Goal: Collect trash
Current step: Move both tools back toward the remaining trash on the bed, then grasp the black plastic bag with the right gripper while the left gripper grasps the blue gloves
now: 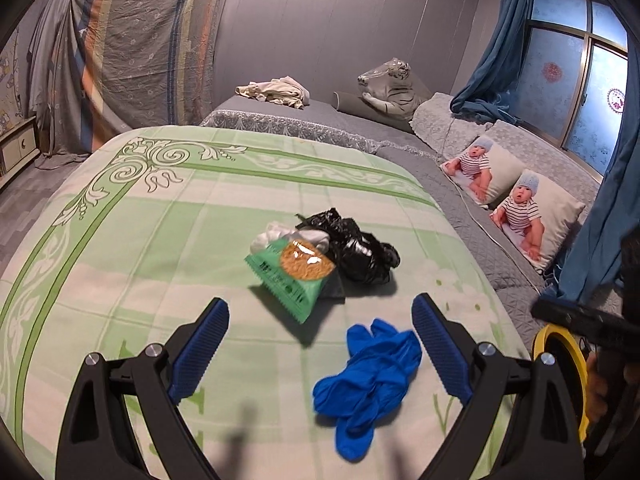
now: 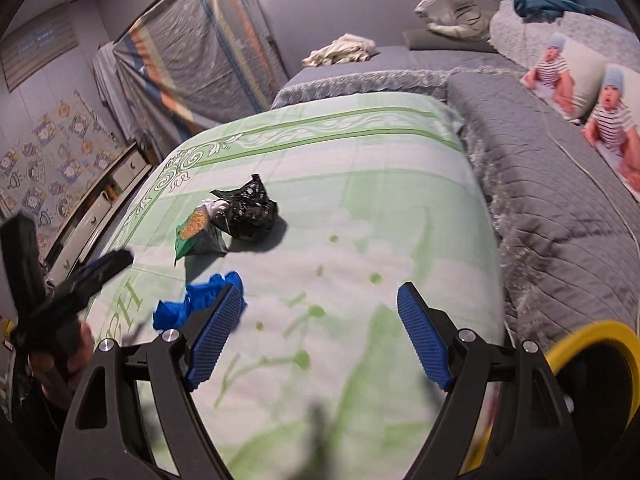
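On the green quilt (image 1: pixel 140 240) lie a crumpled blue glove (image 1: pixel 364 376), a green snack wrapper (image 1: pixel 294 276), a black plastic bag (image 1: pixel 360 248) and a white crumpled wad (image 1: pixel 270 236). My left gripper (image 1: pixel 320 344) is open and empty, with the glove between its fingers and nearer the right one. My right gripper (image 2: pixel 320 332) is open and empty over bare quilt (image 2: pixel 360 200). In its view the glove (image 2: pixel 188 304) lies just left of the left finger, with the wrapper (image 2: pixel 196 232) and bag (image 2: pixel 248 212) farther ahead.
A grey quilted bed cover (image 1: pixel 480 208) borders the quilt on the right, with two baby-print pillows (image 1: pixel 520 208) and a plush tiger (image 1: pixel 396 84). A cloth heap (image 1: pixel 276 90) lies at the back. A yellow ring (image 2: pixel 592 344) sits at the right edge. A low cabinet (image 2: pixel 100 208) stands on the left.
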`<state>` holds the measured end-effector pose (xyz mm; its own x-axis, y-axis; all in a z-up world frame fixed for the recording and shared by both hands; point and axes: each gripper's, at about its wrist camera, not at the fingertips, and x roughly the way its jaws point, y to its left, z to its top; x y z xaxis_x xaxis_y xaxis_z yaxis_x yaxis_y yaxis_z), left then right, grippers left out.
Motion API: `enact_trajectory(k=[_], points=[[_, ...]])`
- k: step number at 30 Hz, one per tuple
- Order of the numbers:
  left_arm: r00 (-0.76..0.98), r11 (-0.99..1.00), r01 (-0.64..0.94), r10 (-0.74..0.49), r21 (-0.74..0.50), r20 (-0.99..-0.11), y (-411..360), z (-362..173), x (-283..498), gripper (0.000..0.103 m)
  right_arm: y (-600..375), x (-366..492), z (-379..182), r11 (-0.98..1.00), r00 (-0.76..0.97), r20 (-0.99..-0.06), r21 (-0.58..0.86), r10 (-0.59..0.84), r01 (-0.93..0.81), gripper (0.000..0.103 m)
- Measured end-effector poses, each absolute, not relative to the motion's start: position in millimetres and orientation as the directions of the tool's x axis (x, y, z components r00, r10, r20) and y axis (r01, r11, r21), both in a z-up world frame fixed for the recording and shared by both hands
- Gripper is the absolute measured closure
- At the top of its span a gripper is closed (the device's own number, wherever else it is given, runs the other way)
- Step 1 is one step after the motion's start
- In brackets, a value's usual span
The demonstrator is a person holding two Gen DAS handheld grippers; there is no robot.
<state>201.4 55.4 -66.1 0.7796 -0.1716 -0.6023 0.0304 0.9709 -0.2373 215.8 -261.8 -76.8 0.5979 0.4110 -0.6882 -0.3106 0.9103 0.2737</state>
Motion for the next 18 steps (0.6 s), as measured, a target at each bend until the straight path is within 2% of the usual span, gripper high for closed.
enact_trajectory(k=[9, 18], points=[[0.748, 0.956, 0.126, -0.266, -0.263, -0.608, 54, -81, 180, 0.014, -203, 267, -85, 0.883, 0.514, -0.729, 0.285, 0.453, -0.374, 0.026], [0.709, 0.953, 0.210, -0.302, -0.219, -0.637, 22, -94, 183, 0.014, -157, 306, -90, 0.855, 0.438, -0.755, 0.313, 0.488, -0.414, 0.026]])
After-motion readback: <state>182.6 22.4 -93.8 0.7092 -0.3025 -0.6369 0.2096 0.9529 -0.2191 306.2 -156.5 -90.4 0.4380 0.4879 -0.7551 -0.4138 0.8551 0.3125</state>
